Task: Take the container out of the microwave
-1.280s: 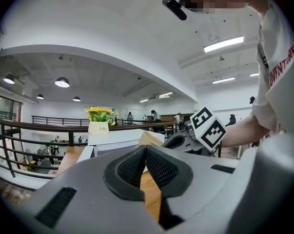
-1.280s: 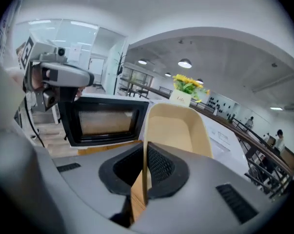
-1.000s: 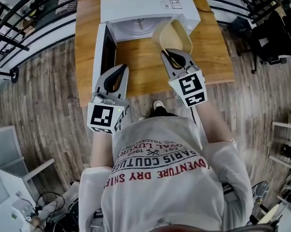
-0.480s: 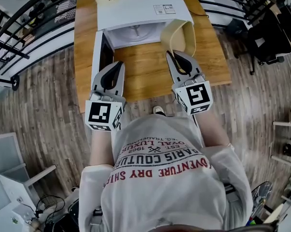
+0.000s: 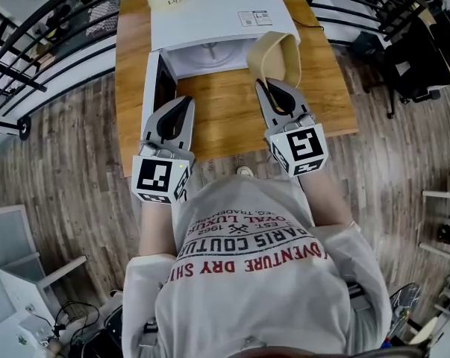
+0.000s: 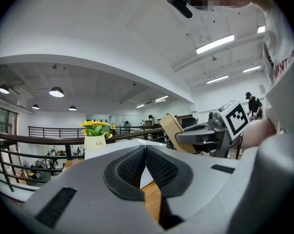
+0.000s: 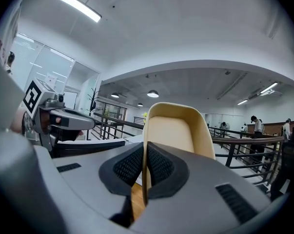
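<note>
fingers (image 7: 129, 165) of the right gripper (image 7: 145, 152) are squeezed tight on the thin rim of the tan container (image 7: 175, 130). it is held up over the wood desk (image 5: 225, 118), just outside the open white microwave (image 5: 210, 10), at its 5 o'clock. left gripper (image 6: 145, 155) fingers are pressed together on nothing, at 9 o'clock of the right one.

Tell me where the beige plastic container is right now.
In the head view the beige plastic container is at centre right, its rim pinched in the right claw, by the front right corner of the open white microwave, above the wooden table.
</note>
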Demonstrator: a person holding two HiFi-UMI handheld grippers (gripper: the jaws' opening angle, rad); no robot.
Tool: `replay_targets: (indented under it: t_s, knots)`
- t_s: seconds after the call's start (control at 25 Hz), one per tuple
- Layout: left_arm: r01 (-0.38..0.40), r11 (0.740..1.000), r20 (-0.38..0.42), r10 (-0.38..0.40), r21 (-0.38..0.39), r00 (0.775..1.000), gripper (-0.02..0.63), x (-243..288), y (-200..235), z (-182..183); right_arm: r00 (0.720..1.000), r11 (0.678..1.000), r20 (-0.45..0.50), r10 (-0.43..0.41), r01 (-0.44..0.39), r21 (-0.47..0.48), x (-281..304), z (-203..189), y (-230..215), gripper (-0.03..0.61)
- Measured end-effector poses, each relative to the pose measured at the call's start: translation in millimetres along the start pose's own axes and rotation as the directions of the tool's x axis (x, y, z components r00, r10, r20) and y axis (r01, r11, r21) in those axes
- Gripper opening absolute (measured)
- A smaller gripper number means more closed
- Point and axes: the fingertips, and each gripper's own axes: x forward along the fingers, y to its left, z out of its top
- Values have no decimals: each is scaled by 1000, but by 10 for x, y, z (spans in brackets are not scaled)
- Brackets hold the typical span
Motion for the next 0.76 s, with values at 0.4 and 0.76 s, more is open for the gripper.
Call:
replay_targets:
  t_s: [0.4,0.76]
  knots:
    - [-16,1000,6,16,-7,1000,17,13,17,13,999,1000,11,-31,31,3,51,3,-49,31]
    - [-39,999,7,40,-9,999,17,50,57,12,999,1000,29,-20,20,2,94,8,-58,31]
